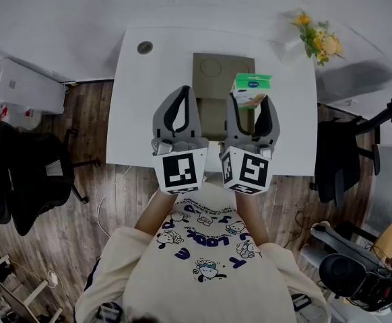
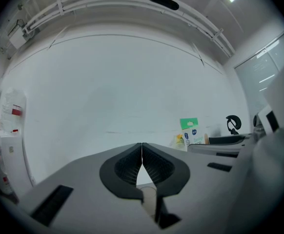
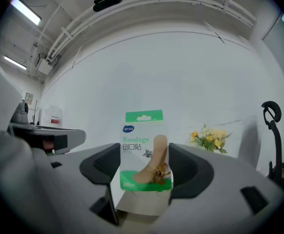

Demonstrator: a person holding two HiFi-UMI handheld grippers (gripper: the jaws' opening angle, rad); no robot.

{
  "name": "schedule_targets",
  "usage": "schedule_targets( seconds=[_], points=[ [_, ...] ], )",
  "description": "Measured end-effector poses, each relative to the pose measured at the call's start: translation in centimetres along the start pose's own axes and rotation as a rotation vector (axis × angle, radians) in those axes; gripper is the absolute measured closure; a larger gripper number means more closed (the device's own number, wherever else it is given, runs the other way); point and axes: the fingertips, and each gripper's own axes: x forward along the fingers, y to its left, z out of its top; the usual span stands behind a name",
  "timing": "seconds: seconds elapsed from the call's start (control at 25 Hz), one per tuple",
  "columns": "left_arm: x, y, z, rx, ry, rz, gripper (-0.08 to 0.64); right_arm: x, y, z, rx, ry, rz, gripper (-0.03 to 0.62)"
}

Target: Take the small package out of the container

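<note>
A small green-and-white bandage package (image 1: 250,89) (image 3: 143,150) is clamped between the jaws of my right gripper (image 1: 252,106) (image 3: 144,172), held up above the table. The olive-green container (image 1: 217,79) lies on the white table (image 1: 135,113), just left of and under the package. My left gripper (image 1: 180,103) (image 2: 141,157) hovers beside the container's left part with its jaws pressed together and nothing in them. In the left gripper view the package (image 2: 191,130) shows off to the right.
A bunch of yellow flowers (image 1: 317,40) stands at the table's far right corner. A round grommet (image 1: 145,47) sits at the far left. Black chairs (image 1: 21,173) (image 1: 341,157) flank the table; a white cabinet (image 1: 21,89) stands to the left.
</note>
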Motion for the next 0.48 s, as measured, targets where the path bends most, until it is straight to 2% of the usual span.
schedule_targets(
  seconds=[0.48],
  points=[
    [0.21, 0.10, 0.00, 0.003, -0.007, -0.006, 0.545, 0.12, 0.11, -0.05, -0.007, 0.003, 0.002, 0.299]
  ],
)
